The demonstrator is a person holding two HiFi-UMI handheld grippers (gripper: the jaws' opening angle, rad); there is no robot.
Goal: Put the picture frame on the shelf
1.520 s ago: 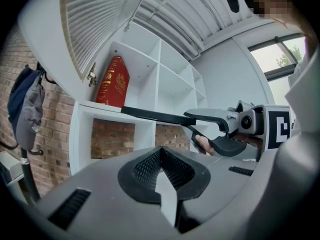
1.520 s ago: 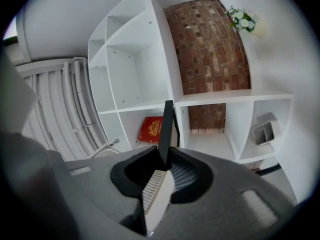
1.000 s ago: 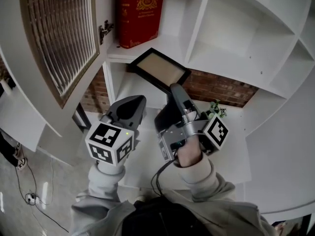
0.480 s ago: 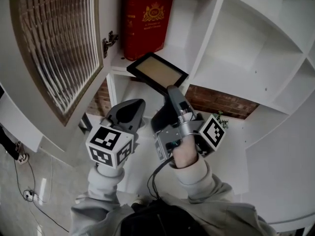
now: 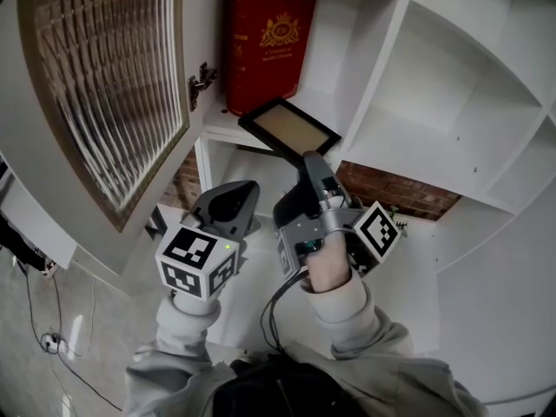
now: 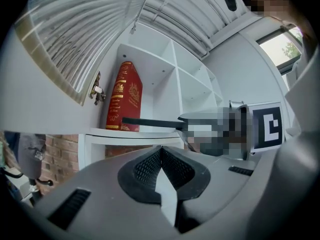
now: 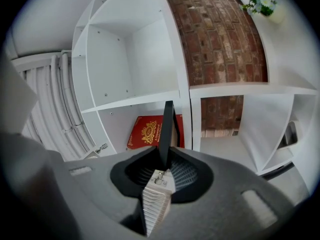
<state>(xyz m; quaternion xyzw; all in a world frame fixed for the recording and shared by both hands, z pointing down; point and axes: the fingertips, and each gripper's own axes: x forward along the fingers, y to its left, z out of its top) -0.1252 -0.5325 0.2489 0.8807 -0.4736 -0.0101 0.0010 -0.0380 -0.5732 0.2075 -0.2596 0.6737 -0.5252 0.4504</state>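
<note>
Nearest the head camera are the person's grey sleeves [image 5: 347, 315], one hand on each tool. The left gripper [image 5: 231, 205] sits low and to the left, its marker cube [image 5: 198, 259] facing the camera. In the left gripper view its ribbed black pads are pressed together with nothing between them. It points level towards the shelf unit and touches nothing.

Just beside it, the right hand [image 5: 330, 269] holds the right gripper [image 5: 314, 165] angled upward. That gripper is clamped on the near edge of the picture frame [image 5: 289, 129]. In the right gripper view the frame stands edge-on between the pads, a thin dark slab rising from the grip.

The frame is black with a pale tan panel and lies nearly flat. From the head view its far part reaches over the front of the shelf board [image 5: 219, 125]. In the left gripper view it shows as a level dark bar just above that board, and a thin white strip shows between the two. I cannot tell for sure whether any corner touches the board.

Behind the frame, in the same compartment, a red book [image 5: 269, 42] with a gold crest stands upright against the back. To the left, a cabinet door [image 5: 104, 94] with ribbed glass hangs open on a metal hinge [image 5: 202, 80]. Further right are more compartments of the white shelf unit [image 5: 452, 85]. Beneath them is a brick wall [image 5: 395, 189], and a small green plant [image 7: 260, 3] stands in front of the wall.
</note>
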